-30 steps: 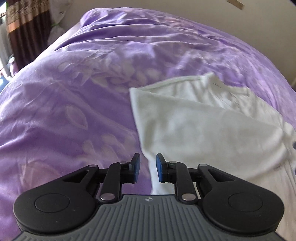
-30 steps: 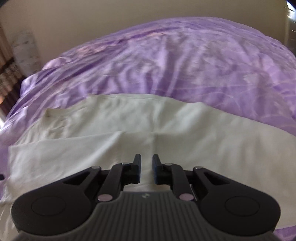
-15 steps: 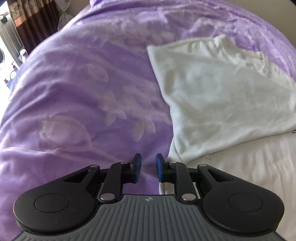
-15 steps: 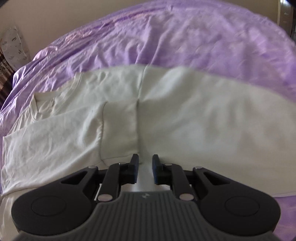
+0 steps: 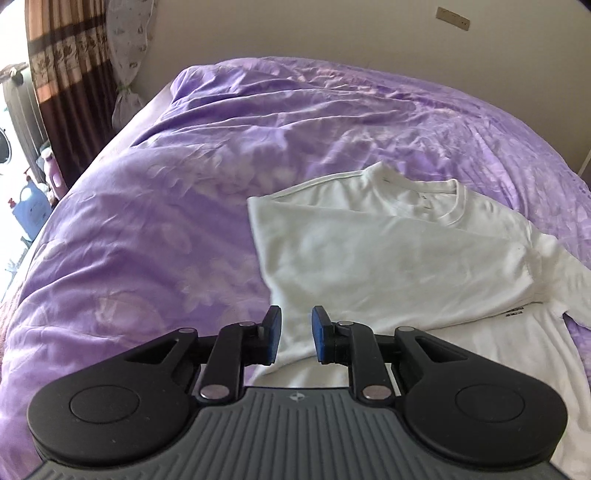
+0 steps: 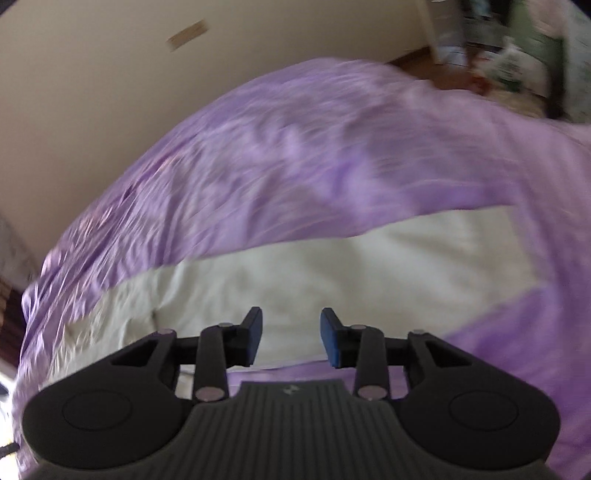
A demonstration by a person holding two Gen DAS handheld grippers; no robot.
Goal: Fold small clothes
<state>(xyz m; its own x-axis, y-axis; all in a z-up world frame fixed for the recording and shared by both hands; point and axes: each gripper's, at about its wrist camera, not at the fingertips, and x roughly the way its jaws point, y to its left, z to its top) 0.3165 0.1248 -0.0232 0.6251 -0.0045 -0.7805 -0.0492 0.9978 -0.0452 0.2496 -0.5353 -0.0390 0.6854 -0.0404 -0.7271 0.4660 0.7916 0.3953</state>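
A white T-shirt point(image 5: 388, 266) lies on the purple bed cover point(image 5: 166, 221), one side folded over the body and the collar point(image 5: 439, 206) toward the far end. My left gripper point(image 5: 295, 339) hovers above the near corner of that fold, jaws a little apart with nothing between the blue pads. In the blurred right wrist view the shirt point(image 6: 332, 280) shows as a pale band across the cover point(image 6: 295, 166). My right gripper point(image 6: 291, 339) hangs over its near edge, its jaws opening, with only cloth far below showing in the gap.
A brown patterned curtain point(image 5: 62, 74) and bottles point(image 5: 29, 210) stand off the bed's left side. A beige wall point(image 5: 332, 29) backs the bed. Blurred household clutter point(image 6: 524, 48) sits beyond the bed's far right corner. Purple cover surrounds the shirt on all sides.
My left gripper drew back and rose, so more of the shirt and bed shows. My right gripper swept sideways along the shirt and rolled, and its jaws spread wider.
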